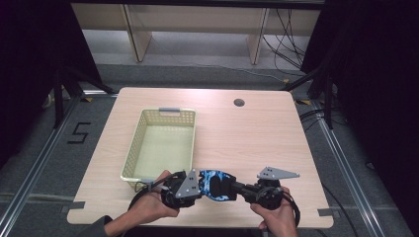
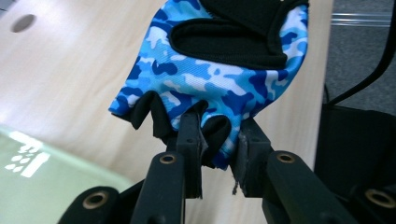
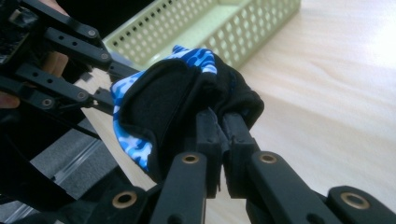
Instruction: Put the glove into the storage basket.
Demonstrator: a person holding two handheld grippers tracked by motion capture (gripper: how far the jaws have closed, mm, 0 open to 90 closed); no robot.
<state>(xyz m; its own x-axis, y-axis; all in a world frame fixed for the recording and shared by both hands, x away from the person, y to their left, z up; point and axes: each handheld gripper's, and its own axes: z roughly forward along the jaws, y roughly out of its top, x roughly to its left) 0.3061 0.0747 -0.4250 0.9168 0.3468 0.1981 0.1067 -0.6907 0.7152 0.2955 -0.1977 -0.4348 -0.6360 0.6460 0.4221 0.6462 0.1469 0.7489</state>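
Two grippers hold one small glove [image 1: 216, 184] between them. The glove is blue and white with black parts. It hangs in the air over the near edge of the tabletop [image 1: 247, 143], just right of the near end of the basket [image 1: 131, 155].

The left gripper [image 1: 196, 186] is closed tight on the glove. Seen from the left gripper view, it pinches the black finger end of the glove [image 2: 219, 79]. The right gripper [image 1: 236, 186] is closed tight too. In the right gripper view it bites the black edge at the other end of the glove [image 3: 177, 98]. The glove is stretched a little between the two.

The pale green basket has nothing in it that I can see. It sits on the left part of the tabletop.

I think the step now is carrying the glove. It looks ready to go into the basket. For that, both hands need to move left and far together, until the glove is over the basket. Then the grippers need to open so it drops in.
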